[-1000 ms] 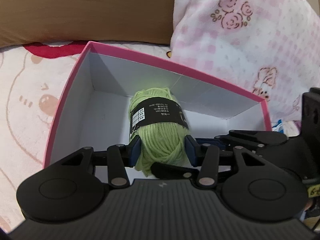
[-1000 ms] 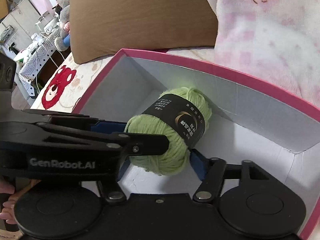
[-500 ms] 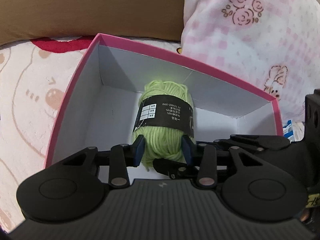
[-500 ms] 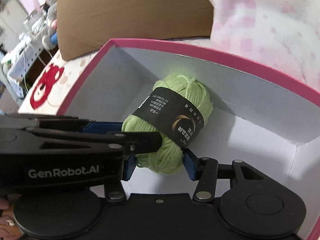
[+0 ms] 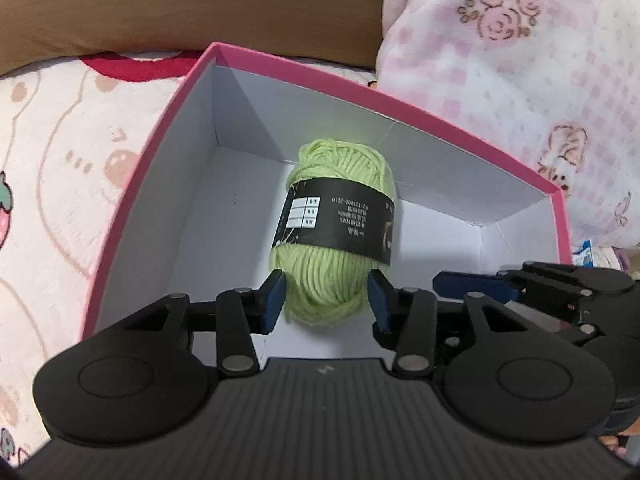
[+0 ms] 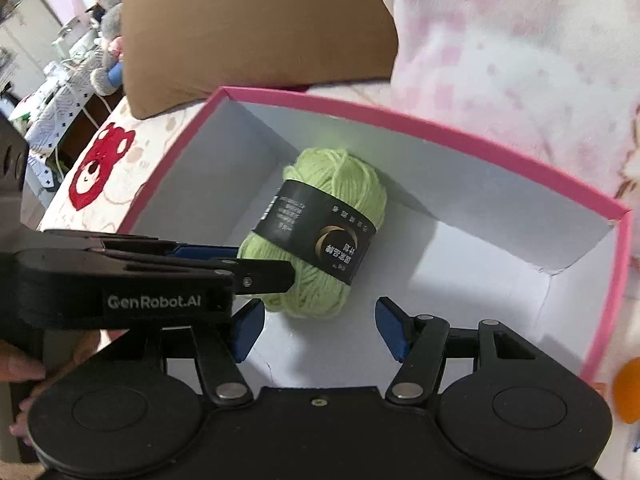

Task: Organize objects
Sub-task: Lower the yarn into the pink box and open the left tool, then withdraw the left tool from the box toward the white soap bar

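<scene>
Since the earlier frames both pairs of jaws have been opening and the right gripper (image 6: 318, 326) is drawn back from the green yarn ball (image 5: 334, 232), now clear of its parted pads. It lies on the white floor of the pink box (image 5: 132, 200). The left gripper (image 5: 326, 300) flanks its near end, pads seemingly just off the wool

Soft, even indoor light, slightly dim (fisheye bending toward every edge), with motion blur smearing the right view's blanket (image 6: 520, 60) at 1 o'clock.
</scene>
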The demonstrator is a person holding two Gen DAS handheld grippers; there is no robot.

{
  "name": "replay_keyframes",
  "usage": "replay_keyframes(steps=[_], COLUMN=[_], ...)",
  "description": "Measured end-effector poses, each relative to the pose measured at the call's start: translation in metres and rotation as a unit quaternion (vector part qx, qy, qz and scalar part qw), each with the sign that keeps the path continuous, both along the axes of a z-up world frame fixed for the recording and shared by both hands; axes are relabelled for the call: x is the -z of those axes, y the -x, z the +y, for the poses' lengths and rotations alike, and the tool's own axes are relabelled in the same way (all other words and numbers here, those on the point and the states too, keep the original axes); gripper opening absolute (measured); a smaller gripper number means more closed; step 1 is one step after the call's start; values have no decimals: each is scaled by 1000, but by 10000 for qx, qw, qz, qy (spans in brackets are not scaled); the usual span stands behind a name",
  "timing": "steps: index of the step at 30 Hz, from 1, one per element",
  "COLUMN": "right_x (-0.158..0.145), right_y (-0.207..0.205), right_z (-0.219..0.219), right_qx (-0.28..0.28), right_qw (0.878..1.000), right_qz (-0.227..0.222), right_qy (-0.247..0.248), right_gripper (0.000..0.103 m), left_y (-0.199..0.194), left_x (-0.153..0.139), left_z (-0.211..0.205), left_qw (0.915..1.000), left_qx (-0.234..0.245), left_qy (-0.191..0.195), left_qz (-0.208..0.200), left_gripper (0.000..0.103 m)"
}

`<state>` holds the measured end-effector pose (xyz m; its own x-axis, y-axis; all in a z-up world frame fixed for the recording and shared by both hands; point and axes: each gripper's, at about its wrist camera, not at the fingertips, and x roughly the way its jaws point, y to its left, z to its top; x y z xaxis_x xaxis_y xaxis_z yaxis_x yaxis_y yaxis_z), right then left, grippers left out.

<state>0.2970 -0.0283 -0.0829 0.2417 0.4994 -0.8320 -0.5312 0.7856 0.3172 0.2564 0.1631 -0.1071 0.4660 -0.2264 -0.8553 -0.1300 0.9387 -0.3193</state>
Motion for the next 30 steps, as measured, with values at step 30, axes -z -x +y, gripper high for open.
replay_keyframes(steps=[30], right_x=[-121], right_y=[126], right_z=[-55], right_qx=[78], right_qw=[9918], right_qz=[-1243], right_qy=[299], right_gripper=[84], left_y=[114], left_x=[-153], left_z=[-42], left_qw=[9947], left_qx=[606], left_qy=[-762], left_qz=[-322], left_gripper=[80])
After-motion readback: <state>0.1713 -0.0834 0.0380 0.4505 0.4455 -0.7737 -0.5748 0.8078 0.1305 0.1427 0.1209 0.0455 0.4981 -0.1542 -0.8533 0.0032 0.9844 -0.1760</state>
